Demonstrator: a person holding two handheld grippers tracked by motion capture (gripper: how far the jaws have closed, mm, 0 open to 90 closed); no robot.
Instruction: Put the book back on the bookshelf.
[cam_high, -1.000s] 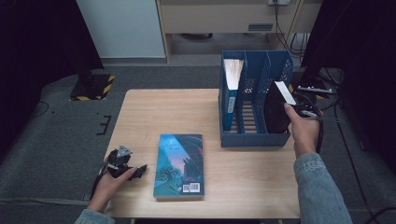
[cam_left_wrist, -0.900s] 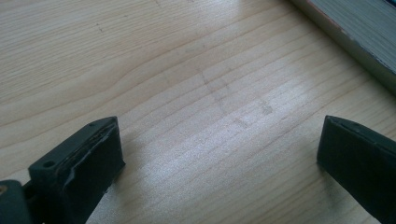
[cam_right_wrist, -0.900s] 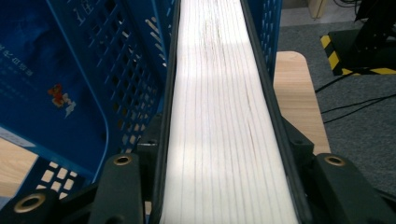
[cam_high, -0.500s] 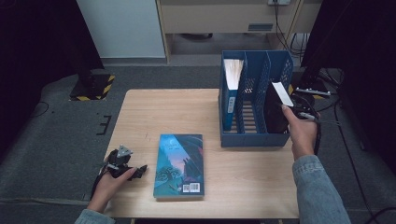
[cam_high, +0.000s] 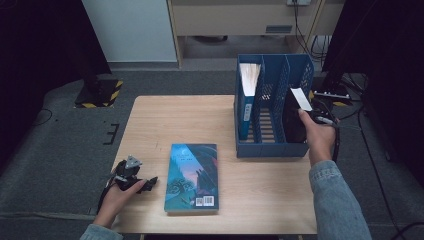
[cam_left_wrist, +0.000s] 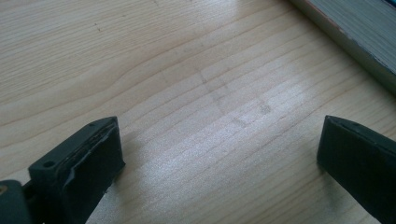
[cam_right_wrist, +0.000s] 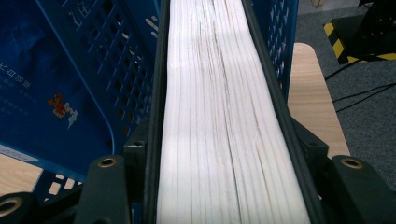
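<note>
Over at the right end of the table (cam_high: 210, 120), my right gripper (cam_high: 306, 120) sits at the rightmost slot of the blue file rack (cam_high: 272, 149), with a black-covered book (cam_high: 295, 122) standing on its spine in that slot, white page edges up and toward me. From the right gripper view, the page block (cam_right_wrist: 219, 116) runs straight away between my two black jaws, and the dark covers lie along the inner faces of both jaws. The jaws have just been opening with the book between them; they stand at about a book's thickness, and whether the pads still press on the covers I cannot tell, since the contact line is hidden by the covers themselves. The lattice walls of the rack rise on both sides of the book in that view.

On the high view, the leftmost slot of the rack holds another book (cam_high: 247, 95) standing upright, and the middle slot lies between the two.

Near the front left corner, my left gripper (cam_high: 134, 176) rests low over the wood. Its own view shows the jaws spread wide with bare tabletop between them, gripping nothing. A teal-covered book (cam_high: 192, 176) lies flat just beside it, and the edge of that book (cam_left_wrist: 359, 37) shows at the upper right of the left gripper view, apart from both jaws.
</note>
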